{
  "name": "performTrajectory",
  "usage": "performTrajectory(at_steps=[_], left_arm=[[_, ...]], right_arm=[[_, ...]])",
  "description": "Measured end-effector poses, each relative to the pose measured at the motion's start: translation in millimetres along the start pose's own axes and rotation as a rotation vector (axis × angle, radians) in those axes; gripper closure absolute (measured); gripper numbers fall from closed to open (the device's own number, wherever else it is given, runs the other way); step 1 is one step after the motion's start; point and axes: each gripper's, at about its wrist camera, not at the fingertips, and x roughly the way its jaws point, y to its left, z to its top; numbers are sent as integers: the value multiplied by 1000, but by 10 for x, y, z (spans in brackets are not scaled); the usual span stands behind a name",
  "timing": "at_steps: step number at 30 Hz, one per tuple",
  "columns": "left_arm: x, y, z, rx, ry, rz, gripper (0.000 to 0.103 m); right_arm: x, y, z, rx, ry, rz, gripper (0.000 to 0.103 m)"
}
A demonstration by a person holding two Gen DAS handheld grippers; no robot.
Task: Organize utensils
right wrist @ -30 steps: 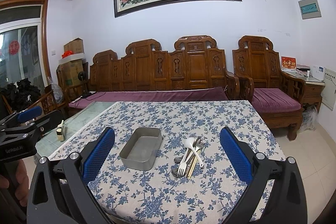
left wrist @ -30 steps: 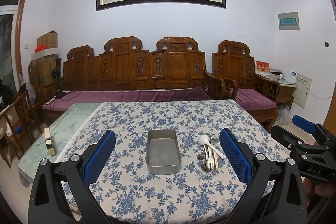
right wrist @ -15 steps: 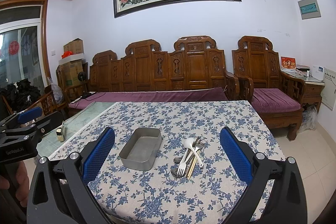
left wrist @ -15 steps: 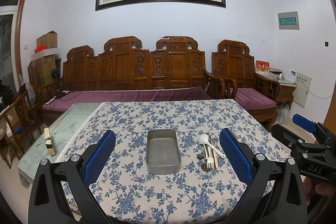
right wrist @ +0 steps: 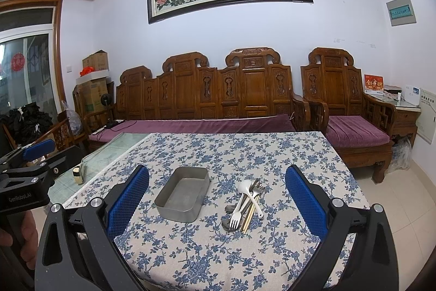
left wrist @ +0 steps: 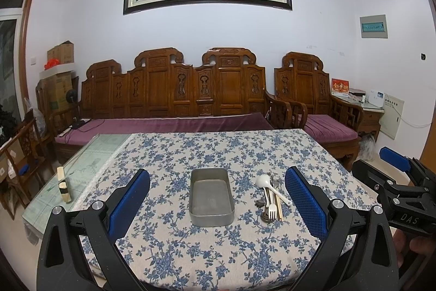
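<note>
An empty grey metal tray point(left wrist: 212, 197) point(right wrist: 182, 193) sits on the blue-flowered tablecloth point(left wrist: 190, 149) point(right wrist: 286, 154). Right of it lies a pile of utensils point(left wrist: 271, 198) point(right wrist: 245, 205): a white spoon point(left wrist: 264, 180), white forks, metal spoons and wooden chopsticks point(right wrist: 249, 214). My left gripper point(left wrist: 217, 202) is held open above the near table edge, with the tray between its blue pads and nothing gripped. My right gripper point(right wrist: 217, 202) is also open and empty, facing the tray and pile. Each gripper shows at the edge of the other's view.
A small wooden block holder point(left wrist: 64, 188) stands on the bare glass part point(left wrist: 90, 162) of the table at left. Carved wooden benches with purple cushions point(left wrist: 174, 124) line the far wall. A side table point(right wrist: 403, 105) is at right, stacked boxes point(right wrist: 94, 89) at left.
</note>
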Motion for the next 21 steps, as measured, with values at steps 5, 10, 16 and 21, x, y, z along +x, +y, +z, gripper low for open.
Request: performTrajectory(at_steps=[5,10,16,21], left_arm=[[6,-3,12,-1,3,-2,7],[9,3,9,0,4,-2,7],[131,38,-38,-1,40,-7,7],[315,49,-146,9,90,-20,7]], right_arm=[[-13,-2,38,-1,2,0,2],[-18,5,46,-1,5,-1,2],[39,-27,22,-6,25,-2,2],[139,-84,-77,-16,45,0,2]])
